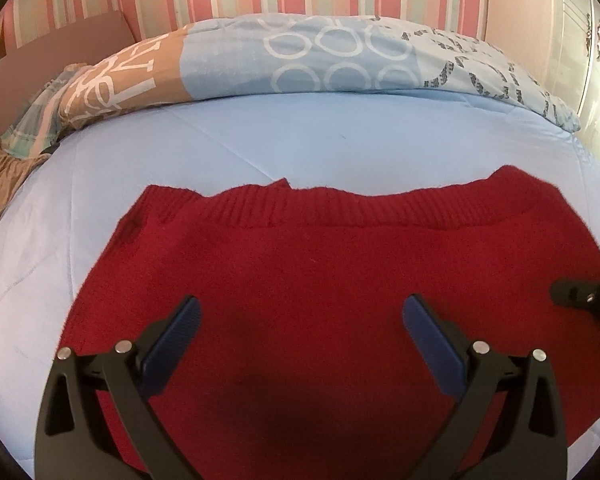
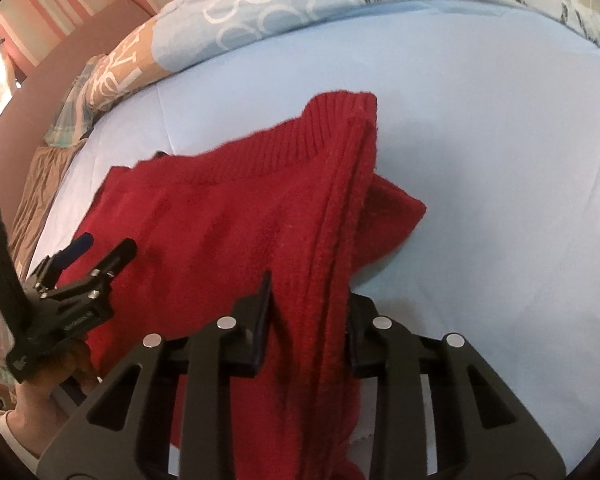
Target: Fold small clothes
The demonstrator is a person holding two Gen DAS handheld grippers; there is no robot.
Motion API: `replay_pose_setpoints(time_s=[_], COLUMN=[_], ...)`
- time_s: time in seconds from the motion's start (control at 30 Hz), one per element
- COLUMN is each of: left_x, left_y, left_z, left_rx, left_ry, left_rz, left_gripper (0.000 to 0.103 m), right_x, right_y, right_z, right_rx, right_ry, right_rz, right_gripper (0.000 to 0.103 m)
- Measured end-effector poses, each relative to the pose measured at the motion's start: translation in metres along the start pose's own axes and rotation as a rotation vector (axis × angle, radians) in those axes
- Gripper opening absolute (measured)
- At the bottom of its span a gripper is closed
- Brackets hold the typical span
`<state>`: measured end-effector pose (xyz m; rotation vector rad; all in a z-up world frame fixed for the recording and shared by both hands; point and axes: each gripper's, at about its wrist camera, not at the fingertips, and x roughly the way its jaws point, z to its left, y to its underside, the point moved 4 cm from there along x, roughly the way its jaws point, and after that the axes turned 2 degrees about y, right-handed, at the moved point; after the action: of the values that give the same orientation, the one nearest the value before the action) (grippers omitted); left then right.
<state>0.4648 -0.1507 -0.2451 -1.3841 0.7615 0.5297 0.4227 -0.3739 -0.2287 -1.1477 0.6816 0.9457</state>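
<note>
Lying on the bed [image 1: 260,140], the red sweater [image 1: 320,280] looks barely folded; right hand-held gripper [image 2: 308,320] pinches its raised side edge, left hand-held gripper [image 1: 300,320] hangs spread and empty above its middle.

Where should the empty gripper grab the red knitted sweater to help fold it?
Probably the left edge of the red knitted sweater, coming from the left over the light blue bedsheet. That side lies flat and free, while the right hand-held gripper already pinches the bunched right edge. The left hand-held gripper hovers open.
</note>
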Motion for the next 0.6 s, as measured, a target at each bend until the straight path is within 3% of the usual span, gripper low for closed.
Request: replay_pose_setpoints(time_s=[0.3,0.6], left_x=[-0.018,-0.048], left_y=[-0.014,-0.027], left_z=[0.026,0.097], left_rx=[-0.012,-0.048], left_ry=[-0.014,-0.051], left_rz=[-0.026,-0.080], left_gripper=[0.102,0.102], right_x=[-0.038,-0.050], right_y=[-0.024,-0.048], right_z=[0.053,0.147], right_rx=[-0.083,-0.233], right_ry=[0.066,0.187], right_rz=[-0.042,-0.048], right_gripper=[0.029,0.028])
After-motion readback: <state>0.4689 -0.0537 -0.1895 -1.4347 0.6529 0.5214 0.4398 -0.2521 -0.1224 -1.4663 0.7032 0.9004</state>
